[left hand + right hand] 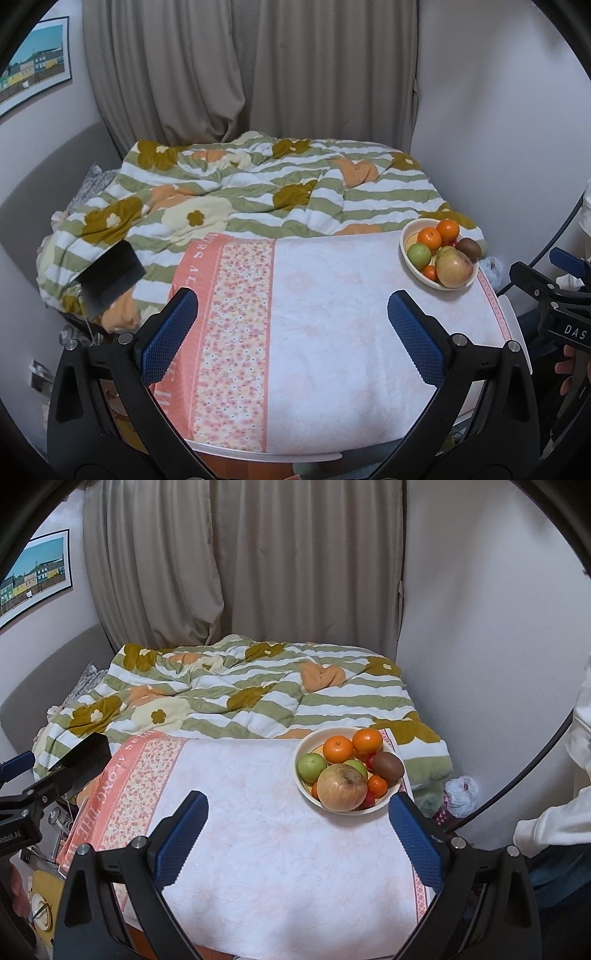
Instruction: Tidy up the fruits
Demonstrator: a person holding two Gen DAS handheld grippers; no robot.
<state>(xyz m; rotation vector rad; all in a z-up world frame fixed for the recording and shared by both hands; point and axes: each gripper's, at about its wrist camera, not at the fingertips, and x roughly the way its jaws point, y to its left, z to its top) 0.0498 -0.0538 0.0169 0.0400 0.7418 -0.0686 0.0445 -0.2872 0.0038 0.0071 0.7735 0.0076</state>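
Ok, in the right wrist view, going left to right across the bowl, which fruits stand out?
Green apple → big yellowish apple → kiwi, all in the cream bowl. The oranges and small red fruits overlap, so they are left out.

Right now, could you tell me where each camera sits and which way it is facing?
Left wrist: on the left gripper, open above the table's near left, facing the bed; the right gripper's body and some fingers show at right.
Right wrist: on the right gripper, open, nearer the fruit bowl; a white sleeve shows at right.
Shared: bowl, tablecloth, striped quilt, curtain.
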